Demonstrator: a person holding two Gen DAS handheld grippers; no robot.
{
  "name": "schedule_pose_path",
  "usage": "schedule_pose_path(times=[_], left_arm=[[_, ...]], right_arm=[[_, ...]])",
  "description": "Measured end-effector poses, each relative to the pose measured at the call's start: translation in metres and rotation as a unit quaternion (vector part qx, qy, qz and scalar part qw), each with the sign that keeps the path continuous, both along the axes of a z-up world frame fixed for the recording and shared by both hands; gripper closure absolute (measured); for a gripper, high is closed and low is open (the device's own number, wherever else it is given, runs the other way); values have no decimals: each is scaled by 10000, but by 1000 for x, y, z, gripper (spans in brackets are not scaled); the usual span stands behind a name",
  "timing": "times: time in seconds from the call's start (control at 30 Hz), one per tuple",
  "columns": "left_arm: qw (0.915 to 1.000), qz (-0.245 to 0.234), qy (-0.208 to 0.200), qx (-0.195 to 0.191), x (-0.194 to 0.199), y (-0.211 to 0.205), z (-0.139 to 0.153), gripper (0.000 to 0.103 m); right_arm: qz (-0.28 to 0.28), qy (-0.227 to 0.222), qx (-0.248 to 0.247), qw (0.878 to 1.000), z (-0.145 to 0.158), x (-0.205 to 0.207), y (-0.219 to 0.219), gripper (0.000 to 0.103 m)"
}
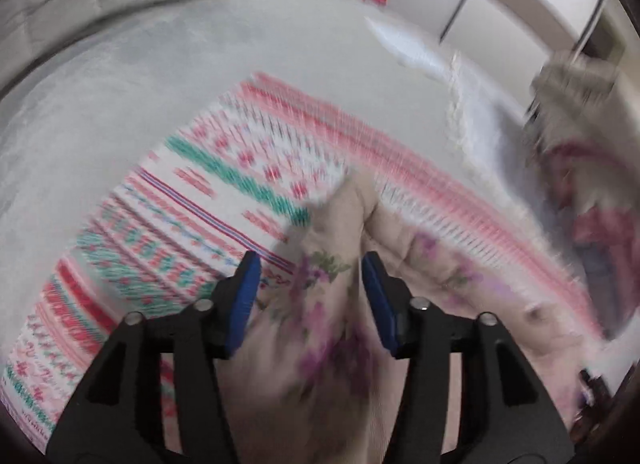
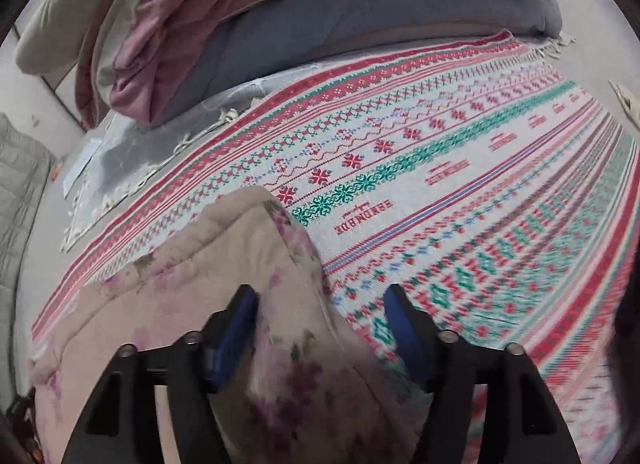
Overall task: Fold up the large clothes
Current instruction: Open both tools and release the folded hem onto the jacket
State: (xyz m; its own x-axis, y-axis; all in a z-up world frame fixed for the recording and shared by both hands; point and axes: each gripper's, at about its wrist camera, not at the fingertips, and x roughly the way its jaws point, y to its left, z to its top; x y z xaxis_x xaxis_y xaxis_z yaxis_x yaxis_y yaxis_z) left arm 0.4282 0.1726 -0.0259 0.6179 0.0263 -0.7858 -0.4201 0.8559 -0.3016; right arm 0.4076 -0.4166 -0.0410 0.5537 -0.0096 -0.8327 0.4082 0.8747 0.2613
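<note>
Left hand-held gripper [image 1: 310,264]: black frame, two blue pads spread, quilted floral garment [image 1: 320,324] bunched between, not pinched. Right hand-held gripper [image 2: 320,296]: jaws likewise apart, one pad beside the same padded beige cloth [image 2: 248,264], its rounded folded corner lying loose. Underneath, one flat woven blanket [image 2: 440,152], red and green banded, fringed edge. Behind, three stacked soft pieces: pink, grey, cream.

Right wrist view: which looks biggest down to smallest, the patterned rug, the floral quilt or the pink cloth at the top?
1. Patterned rug.
2. Floral quilt, enlarged by nearness to the camera.
3. Pink cloth, partly cut off.
</note>
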Motion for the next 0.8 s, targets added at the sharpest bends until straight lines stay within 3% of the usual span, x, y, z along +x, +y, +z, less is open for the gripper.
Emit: schedule_pose_path(times=[0.13, 0.23, 0.3, 0.43, 0.57, 0.7, 0.8], left_arm=[[9990, 16, -427, -99, -64, 7, 46, 40], [9984, -323, -443, -123, -118, -21, 55, 39], [9963, -797, -309, -123, -148, -52, 54, 38], [9884, -1504, -164, -103, -184, -116, 47, 38], [9845, -1744, -169, 19, -197, -161, 36, 36], [9818, -1785, 28, 650, -196, -189, 5, 31], [9771, -1734, -194, 1216, -202, -203, 0, 26]], right_arm=[[-379, -870, 567, 9939, 50, -81, -9, 27], [-119, -899, 1151, 9892, 56, -134, 1, 26], [1, -790, 1334, 9879, 52, -165, 15, 26], [421, -627, 1010, 9920, 54, -204, 57, 26], [983, -799, 504, 9907, 63, -229, 96, 26], [1244, -717, -86, 9896, 46, -228, 120, 26], [1379, -530, -293, 9886, 20, -216, 123, 26]])
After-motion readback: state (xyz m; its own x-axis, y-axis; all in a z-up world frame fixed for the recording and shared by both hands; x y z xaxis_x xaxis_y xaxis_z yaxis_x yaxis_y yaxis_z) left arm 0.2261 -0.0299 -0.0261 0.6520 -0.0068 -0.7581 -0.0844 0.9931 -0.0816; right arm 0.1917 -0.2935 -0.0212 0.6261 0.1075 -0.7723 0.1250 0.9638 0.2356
